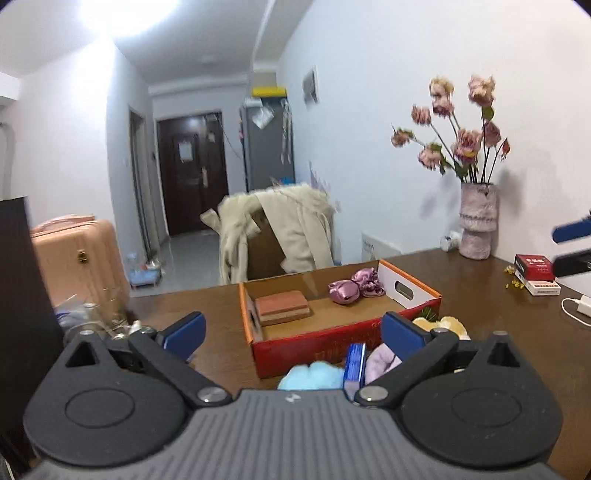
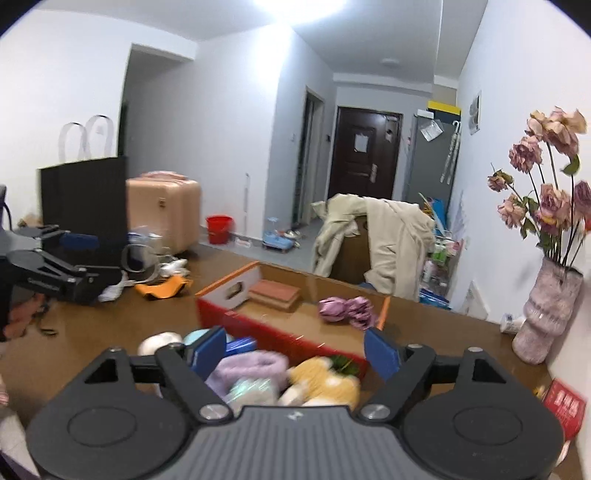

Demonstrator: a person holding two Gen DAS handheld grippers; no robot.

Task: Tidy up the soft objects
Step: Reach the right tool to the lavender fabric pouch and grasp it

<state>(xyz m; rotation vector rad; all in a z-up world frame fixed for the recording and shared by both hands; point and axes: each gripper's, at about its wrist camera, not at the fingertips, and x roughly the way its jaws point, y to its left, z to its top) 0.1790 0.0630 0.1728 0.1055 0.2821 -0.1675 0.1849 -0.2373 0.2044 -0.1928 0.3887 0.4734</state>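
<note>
The soft toys below both tongs are blurred and partly hidden by the tong bodies. The left tongs (image 1: pixel 291 332) and right tongs (image 2: pixel 295 350) are both spread wide and hold nothing. Beyond them, the purple satin scrunchies (image 1: pixel 352 288) lie inside the red cardboard box (image 1: pixel 317 347).

White walls, bright ceiling light (image 1: pixel 110 14), dark door (image 1: pixel 192 170) down hallway, grey tile floor (image 1: pixel 192 254), brown table (image 1: pixel 480 295), coat-draped chair (image 2: pixel 376 243), pink suitcase (image 1: pixel 81 258)
</note>
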